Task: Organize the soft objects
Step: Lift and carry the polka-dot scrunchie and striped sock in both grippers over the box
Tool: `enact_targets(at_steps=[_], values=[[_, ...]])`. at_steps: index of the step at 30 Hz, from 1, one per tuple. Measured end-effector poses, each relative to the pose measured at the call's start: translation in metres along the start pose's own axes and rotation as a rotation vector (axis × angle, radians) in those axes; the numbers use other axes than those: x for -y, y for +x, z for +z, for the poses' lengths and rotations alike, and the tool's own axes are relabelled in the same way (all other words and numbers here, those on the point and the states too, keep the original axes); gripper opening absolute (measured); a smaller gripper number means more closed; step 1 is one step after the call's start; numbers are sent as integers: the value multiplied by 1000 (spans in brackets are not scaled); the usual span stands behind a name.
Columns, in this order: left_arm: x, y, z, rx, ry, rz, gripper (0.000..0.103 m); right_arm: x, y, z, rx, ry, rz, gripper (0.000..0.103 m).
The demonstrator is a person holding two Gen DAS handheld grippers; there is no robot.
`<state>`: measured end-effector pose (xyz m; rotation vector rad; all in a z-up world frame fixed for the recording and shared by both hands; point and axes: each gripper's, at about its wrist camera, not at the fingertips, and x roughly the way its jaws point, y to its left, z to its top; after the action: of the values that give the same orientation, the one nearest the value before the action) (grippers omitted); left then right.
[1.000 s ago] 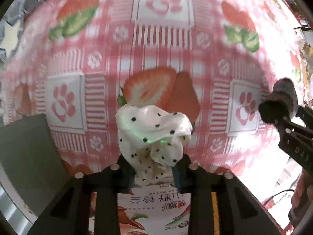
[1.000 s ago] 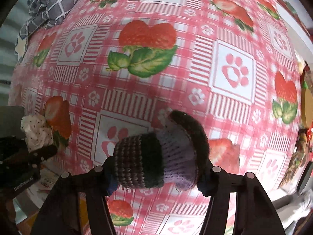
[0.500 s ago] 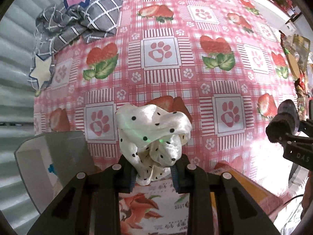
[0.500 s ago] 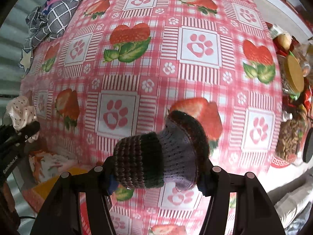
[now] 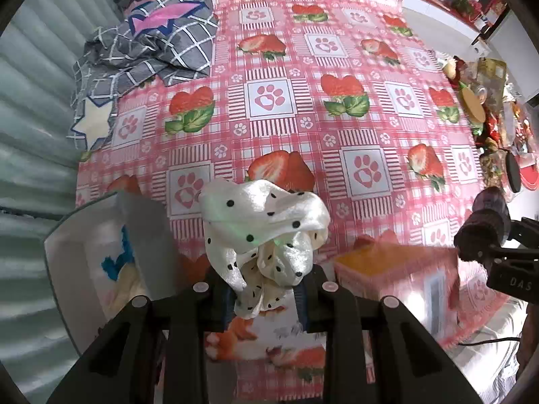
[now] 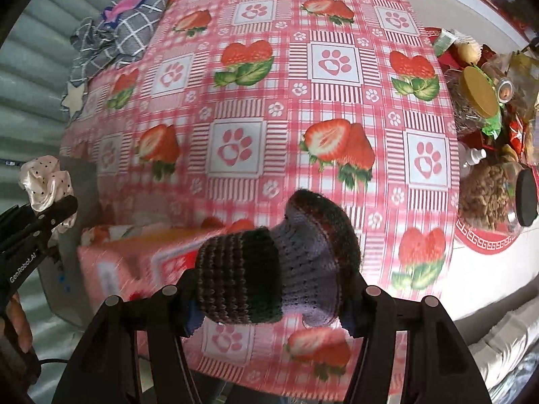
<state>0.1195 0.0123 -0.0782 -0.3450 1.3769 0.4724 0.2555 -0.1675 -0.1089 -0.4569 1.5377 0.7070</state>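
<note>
My left gripper (image 5: pixel 266 298) is shut on a white satin scrunchie with black dots (image 5: pixel 266 232) and holds it high above the near edge of the strawberry tablecloth (image 5: pixel 337 77). It also shows at the left of the right wrist view (image 6: pixel 45 185). My right gripper (image 6: pixel 269 309) is shut on a rolled knitted sock, dark striped and lilac (image 6: pixel 276 256), also held above the table; the sock shows at the right of the left wrist view (image 5: pixel 481 229). A grey-white open box (image 5: pixel 101 256) stands below my left gripper, to its left.
An orange-pink carton (image 5: pixel 397 276) lies at the table's near edge between the grippers. A grey checked cloth (image 5: pixel 151 47) is heaped at the far left corner. Jars and snack packets (image 6: pixel 485 107) crowd the right side. A corrugated wall (image 5: pixel 30 101) runs along the left.
Both grippers have risen and drawn back from the table with their loads still held. More of the table, the box and the carton have come into view.
</note>
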Motion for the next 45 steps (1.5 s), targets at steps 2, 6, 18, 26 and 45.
enact_targets(at_steps=[2, 6, 18, 26, 45], values=[[-4, -10, -8, 14, -4, -10, 32, -8, -4, -4, 11, 3, 0, 63], [-9, -25, -23, 44, 2, -10, 32, -20, -19, -11, 45, 17, -7, 63], [-36, -54, -67, 92, -32, -50, 32, -60, -58, -26, 97, -5, -5, 63], [-66, -57, -90, 95, -107, -60, 32, -108, -64, -36, 105, -102, -11, 63], [-156, -56, -139, 103, -361, -36, 32, -234, -49, -42, 59, -395, -26, 63]])
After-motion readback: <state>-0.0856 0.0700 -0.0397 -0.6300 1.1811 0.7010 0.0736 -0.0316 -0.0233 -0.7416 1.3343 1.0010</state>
